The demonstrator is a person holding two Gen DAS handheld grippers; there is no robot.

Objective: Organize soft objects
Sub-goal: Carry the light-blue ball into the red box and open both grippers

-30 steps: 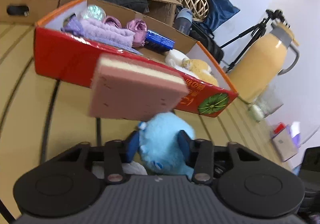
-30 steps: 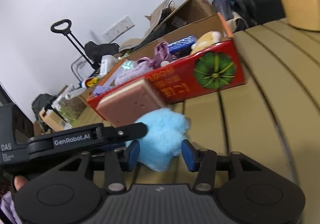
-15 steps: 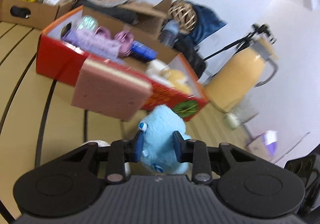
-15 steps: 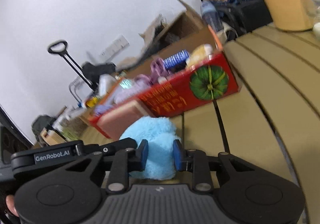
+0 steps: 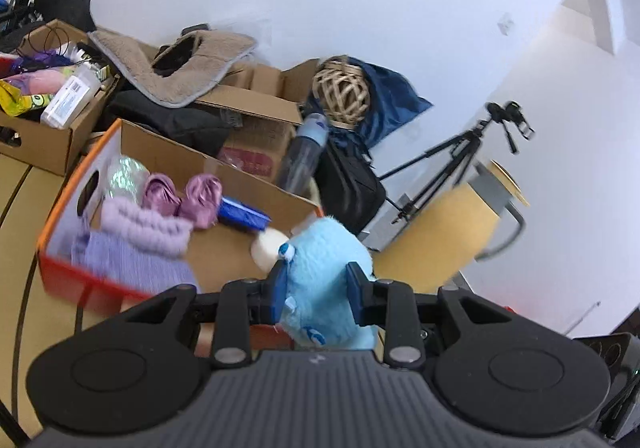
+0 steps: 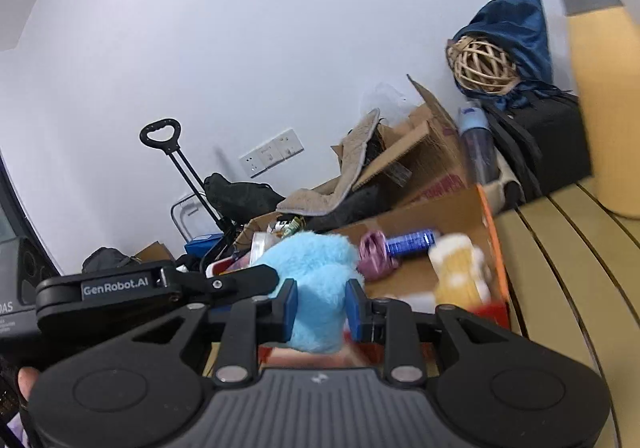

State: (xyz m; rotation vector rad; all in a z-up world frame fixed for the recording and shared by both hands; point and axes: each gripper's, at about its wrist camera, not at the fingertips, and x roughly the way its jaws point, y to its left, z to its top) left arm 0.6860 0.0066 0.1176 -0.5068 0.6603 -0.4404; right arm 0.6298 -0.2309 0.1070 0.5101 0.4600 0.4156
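Both grippers, left (image 5: 317, 288) and right (image 6: 318, 308), have fingers clamped on one blue plush toy (image 5: 326, 260), the right having just closed on it. The toy hangs before the open box (image 5: 160, 152), not yet inside; scarf and yellow plush already in. Readable: "GenRobot.AI" on the left gripper.

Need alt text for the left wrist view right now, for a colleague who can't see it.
The left gripper is shut on a blue plush toy, held above an open red box that contains purple knitwear and a cream toy. Cardboard boxes and a tripod stand behind.
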